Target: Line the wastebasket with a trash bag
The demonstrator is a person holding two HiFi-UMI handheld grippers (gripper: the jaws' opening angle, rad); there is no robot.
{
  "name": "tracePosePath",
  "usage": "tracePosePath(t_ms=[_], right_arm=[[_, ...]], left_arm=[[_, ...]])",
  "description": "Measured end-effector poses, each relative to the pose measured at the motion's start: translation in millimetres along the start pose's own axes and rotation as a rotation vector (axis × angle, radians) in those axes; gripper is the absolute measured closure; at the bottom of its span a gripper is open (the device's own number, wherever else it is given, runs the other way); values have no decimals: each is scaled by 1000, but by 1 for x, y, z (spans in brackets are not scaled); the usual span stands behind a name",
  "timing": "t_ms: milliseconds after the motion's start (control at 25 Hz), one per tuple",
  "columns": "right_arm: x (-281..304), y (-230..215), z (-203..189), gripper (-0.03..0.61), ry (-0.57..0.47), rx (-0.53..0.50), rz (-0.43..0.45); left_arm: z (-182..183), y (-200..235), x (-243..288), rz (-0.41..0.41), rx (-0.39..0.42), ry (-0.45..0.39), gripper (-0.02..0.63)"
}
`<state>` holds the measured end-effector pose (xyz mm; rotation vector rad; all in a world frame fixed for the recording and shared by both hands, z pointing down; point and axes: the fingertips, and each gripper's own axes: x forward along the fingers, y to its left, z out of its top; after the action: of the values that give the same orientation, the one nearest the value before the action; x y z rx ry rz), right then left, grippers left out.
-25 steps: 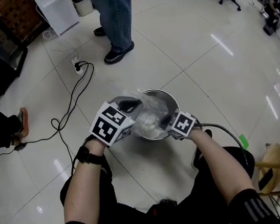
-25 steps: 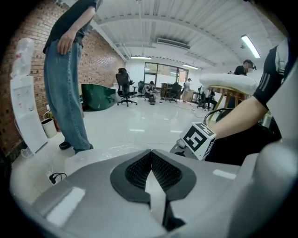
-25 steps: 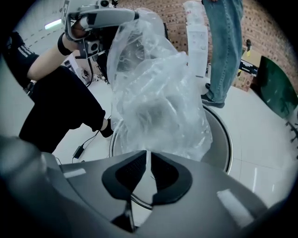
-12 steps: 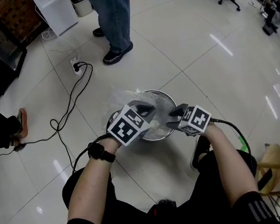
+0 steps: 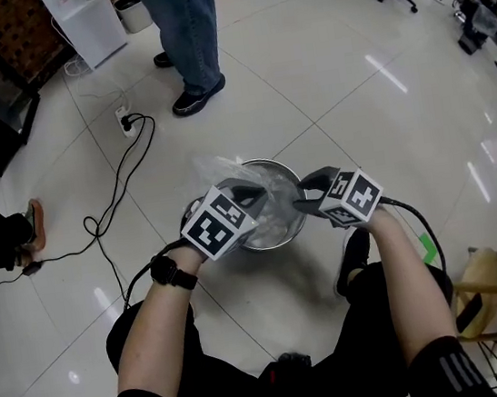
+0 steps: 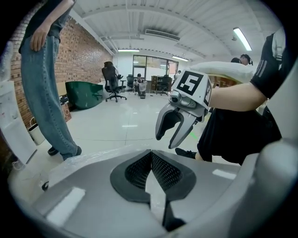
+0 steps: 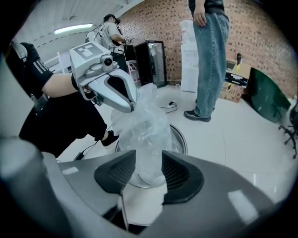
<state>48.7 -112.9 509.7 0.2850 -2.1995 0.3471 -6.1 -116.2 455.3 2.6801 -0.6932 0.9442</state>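
The wastebasket is sitting on the floor, with the trash bag bunching up out of it. At the basket's nine o'clock, the left gripper is pinching the bag's top, tongs pressed together on it. At three o'clock, the right gripper is hanging with tongs spread, having just been opening, gripping nothing.

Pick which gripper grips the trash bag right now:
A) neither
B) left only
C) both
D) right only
B: in the right gripper view the left gripper pinches the top of the trash bag above the wastebasket. The right gripper has just been opening its jaws; bag film shows in the gap, but the pads do not press it.
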Motion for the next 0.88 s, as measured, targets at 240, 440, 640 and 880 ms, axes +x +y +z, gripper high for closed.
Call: tracePosePath(t_ms=[240, 440, 640, 880], right_arm=[[0, -7, 34, 394, -160, 142, 17], [-29, -17, 73, 394, -433, 520, 219], [-2, 4, 71, 388, -359, 496, 271], [23, 11, 64, 430, -304, 506, 256]], left_arm=[[1, -13, 7, -33, 21, 2, 614], [-12, -42, 25, -78, 110, 74, 614], [-18, -62, 37, -106, 182, 111, 614], [-23, -80, 43, -142, 226, 126, 614]])
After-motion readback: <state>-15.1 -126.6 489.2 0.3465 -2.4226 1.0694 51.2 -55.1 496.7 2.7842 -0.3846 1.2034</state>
